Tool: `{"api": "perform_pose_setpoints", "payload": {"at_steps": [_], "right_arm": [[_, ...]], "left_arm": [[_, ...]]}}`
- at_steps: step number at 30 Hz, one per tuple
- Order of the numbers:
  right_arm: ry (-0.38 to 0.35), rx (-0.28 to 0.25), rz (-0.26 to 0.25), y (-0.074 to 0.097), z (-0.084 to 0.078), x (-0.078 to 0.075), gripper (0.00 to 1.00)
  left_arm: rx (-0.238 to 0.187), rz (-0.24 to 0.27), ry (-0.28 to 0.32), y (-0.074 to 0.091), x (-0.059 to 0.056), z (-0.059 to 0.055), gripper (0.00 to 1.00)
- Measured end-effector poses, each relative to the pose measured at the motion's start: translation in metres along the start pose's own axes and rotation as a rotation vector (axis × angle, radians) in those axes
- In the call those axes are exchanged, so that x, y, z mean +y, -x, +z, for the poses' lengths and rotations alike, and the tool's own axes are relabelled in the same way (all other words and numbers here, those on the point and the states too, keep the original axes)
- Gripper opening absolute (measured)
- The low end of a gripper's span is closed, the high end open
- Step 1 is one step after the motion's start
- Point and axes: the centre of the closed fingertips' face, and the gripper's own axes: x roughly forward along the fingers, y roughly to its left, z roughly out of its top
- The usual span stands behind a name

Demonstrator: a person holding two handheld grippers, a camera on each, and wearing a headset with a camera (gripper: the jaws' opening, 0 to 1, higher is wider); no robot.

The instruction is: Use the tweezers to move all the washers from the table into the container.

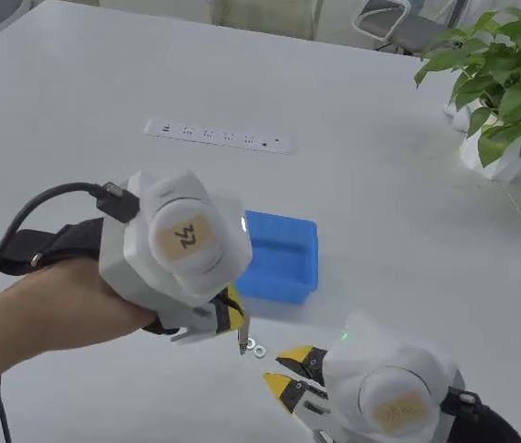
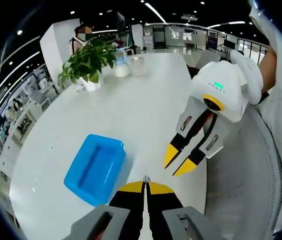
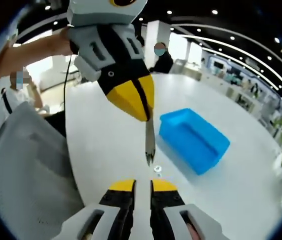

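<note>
Gripping tweezers [image 1: 242, 343] tight in left gripper [image 1: 232, 314], tips down at 2 washers [image 1: 258, 348] on table [image 1: 380, 185], near blue container [image 1: 283, 254]. Holding right gripper [image 1: 290, 374] just beside washers, jaws slightly apart, empty.

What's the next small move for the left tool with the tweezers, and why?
Probably ease the left tool sideways so the tweezers tips straddle the nearest of the washers. The tips sit just beside the washers on the table, none looks gripped yet, and the blue container is close by.
</note>
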Motion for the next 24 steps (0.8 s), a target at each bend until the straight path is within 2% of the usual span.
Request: {"api": "perform_pose_setpoints", "payload": {"at_steps": [4,10,19,24], "right_arm": [[-0.034,0.006,0.001,0.002,-0.006,0.002,0.07],[-0.068,0.011,0.002,0.003,-0.011,0.003,0.07],[-0.07,0.031,0.013,-0.001,-0.017,0.003,0.06],[-0.062,0.031,0.023,-0.004,-0.014,0.003,0.06]], "left_arm": [[-0.001,0.002,-0.035,-0.006,0.005,0.001,0.0],[-0.001,-0.017,-0.039,-0.014,0.006,-0.002,0.0],[0.004,-0.032,-0.041,-0.02,0.007,-0.007,0.0],[-0.021,-0.039,-0.038,-0.022,0.006,-0.005,0.0]]}}
